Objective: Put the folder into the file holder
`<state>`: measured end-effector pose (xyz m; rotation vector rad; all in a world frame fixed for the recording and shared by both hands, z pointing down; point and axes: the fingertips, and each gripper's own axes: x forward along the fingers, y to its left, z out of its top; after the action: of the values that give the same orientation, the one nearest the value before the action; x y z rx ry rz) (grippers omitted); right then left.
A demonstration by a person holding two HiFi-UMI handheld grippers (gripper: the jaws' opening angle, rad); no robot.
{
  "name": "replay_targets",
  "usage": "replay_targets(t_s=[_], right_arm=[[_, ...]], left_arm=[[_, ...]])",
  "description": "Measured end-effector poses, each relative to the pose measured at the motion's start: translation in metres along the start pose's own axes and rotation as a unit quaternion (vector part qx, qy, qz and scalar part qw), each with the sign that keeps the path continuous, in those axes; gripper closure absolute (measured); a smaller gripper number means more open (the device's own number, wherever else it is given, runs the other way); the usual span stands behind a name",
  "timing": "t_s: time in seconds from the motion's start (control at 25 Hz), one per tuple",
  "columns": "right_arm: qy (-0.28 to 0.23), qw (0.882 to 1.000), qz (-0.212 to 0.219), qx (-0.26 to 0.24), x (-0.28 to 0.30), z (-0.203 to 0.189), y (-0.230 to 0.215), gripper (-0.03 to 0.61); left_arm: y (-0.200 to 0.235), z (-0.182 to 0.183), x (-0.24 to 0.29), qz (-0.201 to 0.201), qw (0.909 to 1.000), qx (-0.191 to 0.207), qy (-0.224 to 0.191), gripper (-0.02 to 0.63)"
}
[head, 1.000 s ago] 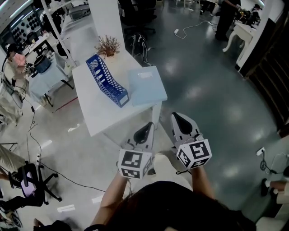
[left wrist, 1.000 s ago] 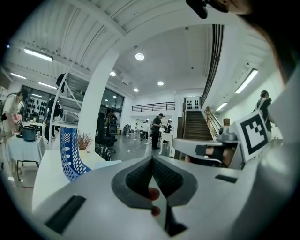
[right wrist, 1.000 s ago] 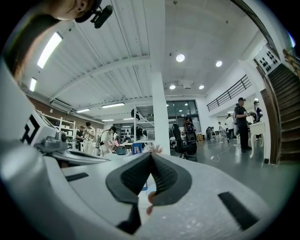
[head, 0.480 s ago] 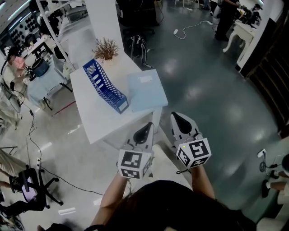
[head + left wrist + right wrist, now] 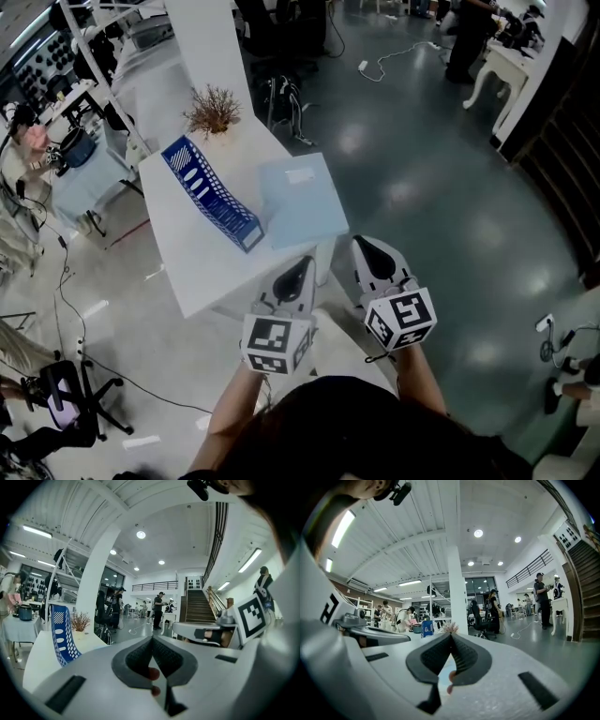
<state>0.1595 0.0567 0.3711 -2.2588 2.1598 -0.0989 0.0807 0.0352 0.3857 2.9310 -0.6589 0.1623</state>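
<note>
Folder [image 5: 302,200] lay flat on table [image 5: 192,267], at edge, just beside file holder [image 5: 211,192]. Plant [image 5: 211,110] stood behind holder. Left gripper [image 5: 300,269] and right gripper [image 5: 368,247] hung side by side off table's near corner. Both had jaws closed, nothing between them.

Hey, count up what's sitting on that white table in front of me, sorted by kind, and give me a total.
Blue file holder: 1
Light blue folder: 1
Dried plant: 1
Total on the white table: 3
</note>
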Motion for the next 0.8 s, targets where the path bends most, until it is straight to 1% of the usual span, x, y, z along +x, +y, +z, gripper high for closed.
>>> replay_targets(t_s=[0.64,0.8], right_arm=[[0.026,1.0,0.0,0.013,0.069,-0.018,-0.041,0.577],[0.034,0.999,0.002,0.016,0.087,-0.023,-0.052,0.577]], left_arm=[[0.038,-0.004,0.067,-0.006,0.9998,-0.01,0.018,0.609],[0.053,-0.006,0.085,0.001,0.9999,-0.005,0.014,0.609]])
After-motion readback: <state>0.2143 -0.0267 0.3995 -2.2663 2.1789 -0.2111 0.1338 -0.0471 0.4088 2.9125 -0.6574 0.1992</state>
